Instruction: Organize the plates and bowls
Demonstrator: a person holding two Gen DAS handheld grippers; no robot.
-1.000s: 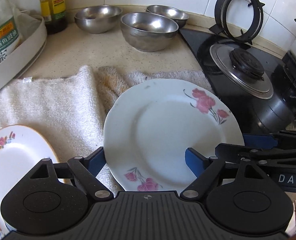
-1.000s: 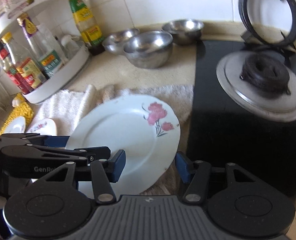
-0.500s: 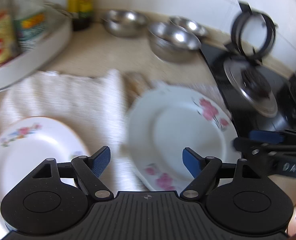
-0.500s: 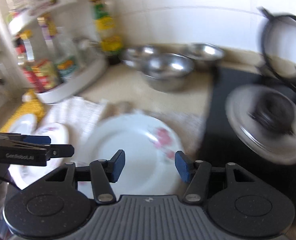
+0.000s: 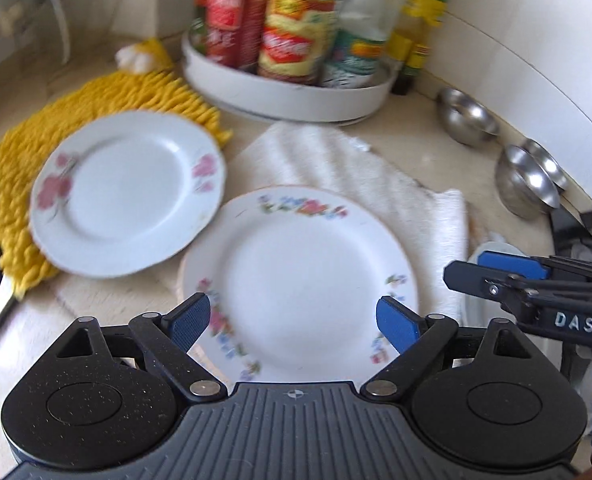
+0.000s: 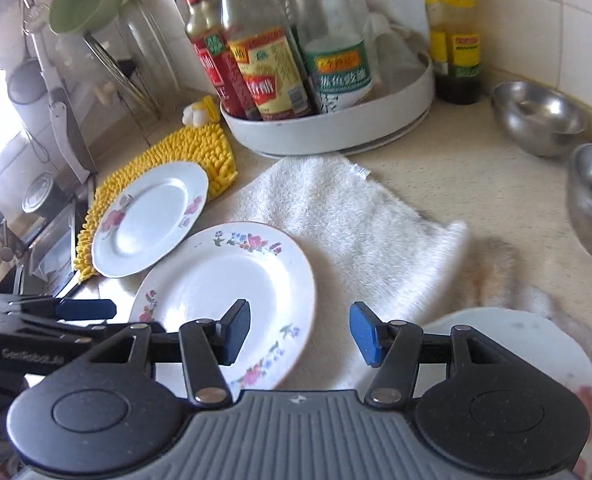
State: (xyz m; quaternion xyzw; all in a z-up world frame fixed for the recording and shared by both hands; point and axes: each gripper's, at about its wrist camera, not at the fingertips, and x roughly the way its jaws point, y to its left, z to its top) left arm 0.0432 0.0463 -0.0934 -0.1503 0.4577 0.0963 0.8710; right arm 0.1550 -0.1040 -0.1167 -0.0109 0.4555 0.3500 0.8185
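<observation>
A gold-rimmed floral plate lies on a white towel; it also shows in the right wrist view. A pink-flower plate rests on a yellow mat, also seen in the right wrist view. A larger pink-flower plate lies at lower right. Steel bowls stand by the wall. My left gripper is open and empty just above the floral plate's near edge. My right gripper is open and empty over the towel beside that plate.
A white round tray holds several sauce bottles behind the towel. A dark oil bottle stands by the tiled wall. A rack with a green bowl is at far left. The sink edge lies left of the yellow mat.
Both grippers have swung left, from the large pink-flower plate near the stove to the floral plate on the towel. Both stay open and empty.
</observation>
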